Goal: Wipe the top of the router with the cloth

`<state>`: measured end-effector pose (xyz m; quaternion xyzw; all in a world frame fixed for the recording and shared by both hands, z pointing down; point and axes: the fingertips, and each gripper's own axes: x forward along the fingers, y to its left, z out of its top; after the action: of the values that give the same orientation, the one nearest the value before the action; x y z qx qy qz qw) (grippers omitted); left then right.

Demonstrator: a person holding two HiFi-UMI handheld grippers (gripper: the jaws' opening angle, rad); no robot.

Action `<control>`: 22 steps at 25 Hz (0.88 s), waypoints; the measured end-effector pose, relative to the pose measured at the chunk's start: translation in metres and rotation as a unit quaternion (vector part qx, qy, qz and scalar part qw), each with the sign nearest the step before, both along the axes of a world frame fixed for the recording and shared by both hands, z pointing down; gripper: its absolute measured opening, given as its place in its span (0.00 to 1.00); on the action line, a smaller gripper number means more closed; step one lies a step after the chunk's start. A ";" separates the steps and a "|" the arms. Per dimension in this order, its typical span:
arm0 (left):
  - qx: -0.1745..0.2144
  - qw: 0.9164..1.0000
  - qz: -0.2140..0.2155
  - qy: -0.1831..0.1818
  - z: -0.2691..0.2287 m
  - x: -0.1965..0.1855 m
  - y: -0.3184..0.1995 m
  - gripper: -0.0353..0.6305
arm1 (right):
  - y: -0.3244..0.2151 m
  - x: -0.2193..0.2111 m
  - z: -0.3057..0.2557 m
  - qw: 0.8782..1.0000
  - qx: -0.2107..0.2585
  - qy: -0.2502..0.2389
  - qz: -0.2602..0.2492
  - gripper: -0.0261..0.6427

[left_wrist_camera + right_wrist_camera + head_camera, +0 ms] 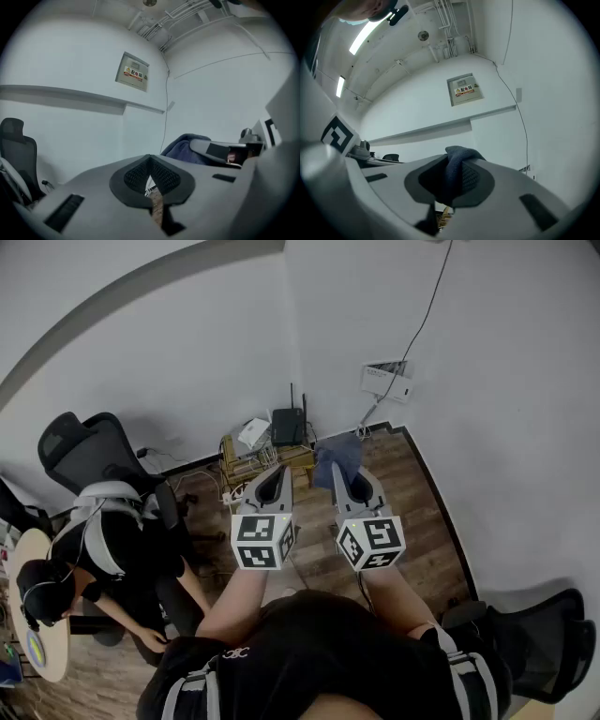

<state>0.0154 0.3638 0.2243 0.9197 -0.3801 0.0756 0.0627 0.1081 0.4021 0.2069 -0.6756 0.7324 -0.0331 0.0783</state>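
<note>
You hold both grippers out toward the corner of a white-walled room, where the black router (288,426) stands upright on a low wooden stand (302,455), antennas up, well ahead of your tools. Your right gripper (343,471) has its pads closed on the dark blue cloth (337,456), pinching a fold of it; in the right gripper view the fabric bunches up between and over the jaw tips. The cloth hangs in the air just short of the stand, apart from the router (whose top it is not touching). Your left gripper (275,472) carries nothing: its pads meet at the tip, with only a sliver of floor showing below them in the left gripper view. The two grippers sit side by side, near each other. To your left, another person (98,549) sits bent forward beside a black office chair (84,448). A grey wall box (387,381) trails a cable up the right-hand wall.
</note>
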 end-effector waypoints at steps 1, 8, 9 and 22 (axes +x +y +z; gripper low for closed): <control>-0.002 1.000 -0.001 -0.001 0.001 0.000 -0.001 0.05 | -0.001 0.000 0.000 1.000 0.000 0.000 0.001 0.08; -0.014 1.000 -0.006 0.005 0.006 -0.002 -0.004 0.05 | -0.004 0.008 0.003 1.000 -0.002 -0.014 0.016 0.08; -0.014 1.000 -0.007 0.006 0.006 -0.002 -0.005 0.05 | -0.005 0.011 0.003 1.000 -0.004 -0.012 0.016 0.08; -0.001 1.000 -0.027 0.014 0.009 0.018 -0.006 0.05 | -0.003 0.056 0.011 1.000 0.002 0.018 0.017 0.08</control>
<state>0.0334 0.3578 0.2333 0.9100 -0.4038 0.0617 0.0710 0.1637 0.3986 0.2181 -0.6882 0.7222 -0.0181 0.0666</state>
